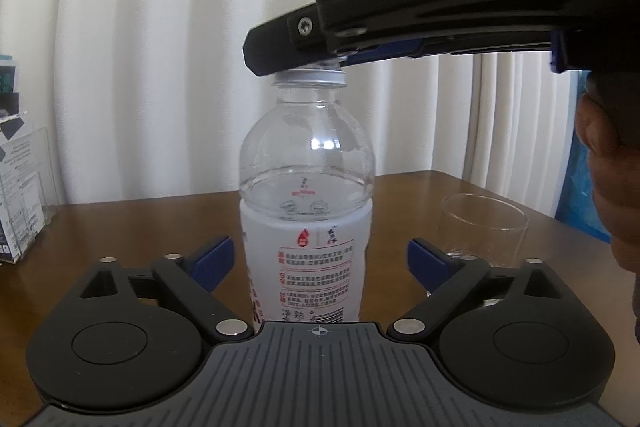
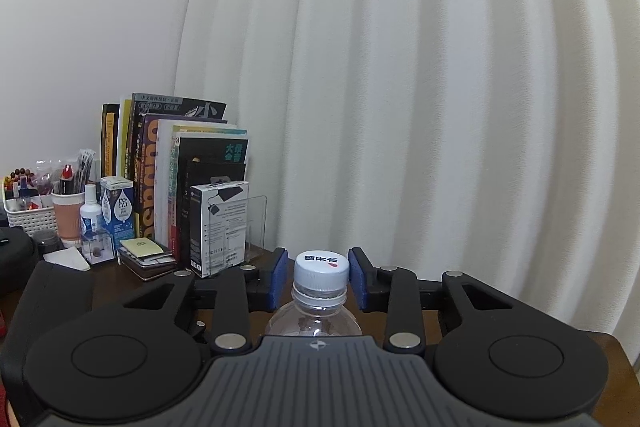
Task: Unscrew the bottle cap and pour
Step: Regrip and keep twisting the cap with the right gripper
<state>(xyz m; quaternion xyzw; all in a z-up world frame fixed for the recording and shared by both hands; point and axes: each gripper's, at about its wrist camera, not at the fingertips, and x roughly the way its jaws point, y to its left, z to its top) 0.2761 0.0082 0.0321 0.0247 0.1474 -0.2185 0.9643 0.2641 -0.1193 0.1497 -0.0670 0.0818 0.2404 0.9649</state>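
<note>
A clear bottle stands upright on the brown bench between the left claw's blue pads, which stand apart from its label. The right claw sits over the cap (mostly hidden). An empty glass stands beside it.

A clear bottle is seen with a white label printed in red and black, and a white cap bearing dark characters and a red mark. Blue pads line black grippers—at 3 o'clock a clear glass on the brown table. White pleated curtain.
</note>
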